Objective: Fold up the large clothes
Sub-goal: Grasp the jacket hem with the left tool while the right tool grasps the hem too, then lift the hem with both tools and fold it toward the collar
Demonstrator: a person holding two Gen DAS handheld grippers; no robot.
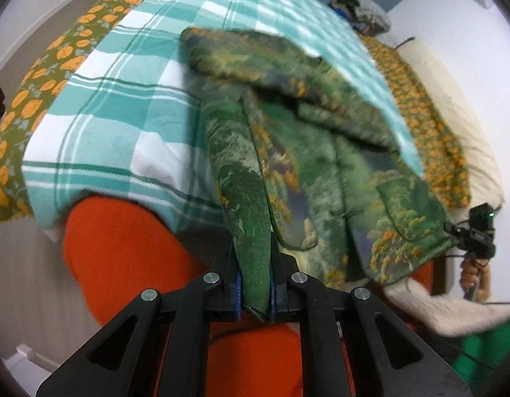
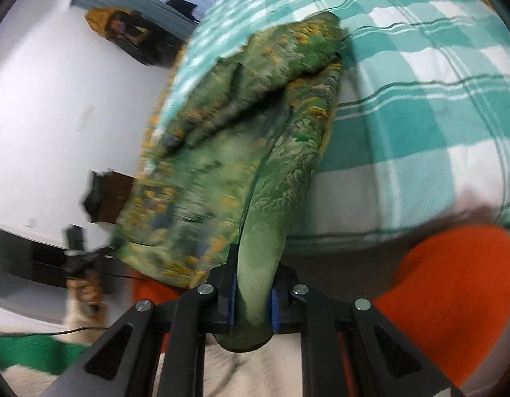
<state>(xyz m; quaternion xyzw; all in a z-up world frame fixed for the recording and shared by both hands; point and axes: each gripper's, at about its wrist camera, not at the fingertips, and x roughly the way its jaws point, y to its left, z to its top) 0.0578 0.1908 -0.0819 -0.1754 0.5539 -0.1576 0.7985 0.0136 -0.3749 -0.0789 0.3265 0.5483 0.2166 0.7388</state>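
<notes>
Left gripper [image 1: 255, 292] is clamped on one near corner of the shirt [image 1: 321, 152], right gripper [image 2: 253, 307] on the other. Far end drapes on the checked blanket [image 1: 122, 109]. Looks soft, light, floppy, so corners seem the spot.

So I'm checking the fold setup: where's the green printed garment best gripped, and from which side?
By its two near corners, from the near bed edge. The green printed garment lies across the checked blanket, and left gripper and right gripper each pinch a bunched corner.
</notes>
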